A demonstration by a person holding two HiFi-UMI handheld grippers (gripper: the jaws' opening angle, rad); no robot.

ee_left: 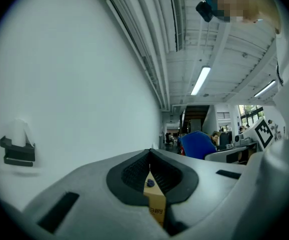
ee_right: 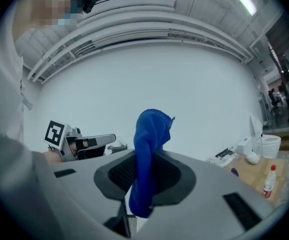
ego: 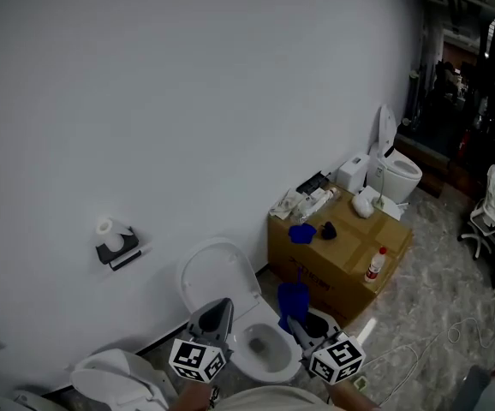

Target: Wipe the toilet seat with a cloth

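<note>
A tall plain white wall (ego: 187,101) fills most of the head view, with a paper-roll holder (ego: 116,245) fixed low on it and a mottled grey stone floor (ego: 427,298) running off to the right. A white toilet (ego: 230,298) stands against the wall with its lid raised, and the toilet seat (ego: 260,313) rings the bowl just below the two grippers. Beside it stands a cardboard box (ego: 342,259), with a red-capped bottle (ego: 374,264) and small clutter on top. A second toilet (ego: 395,171) stands farther along the wall. The right gripper (ego: 297,324) hangs over the right edge of the bowl, its fingers clamped on a blue cloth (ee_right: 152,134) that sticks up above them. The left gripper (ego: 217,311) hovers over the left edge, its fingers (ee_left: 134,171) closed together at the tips with nothing between them.
</note>
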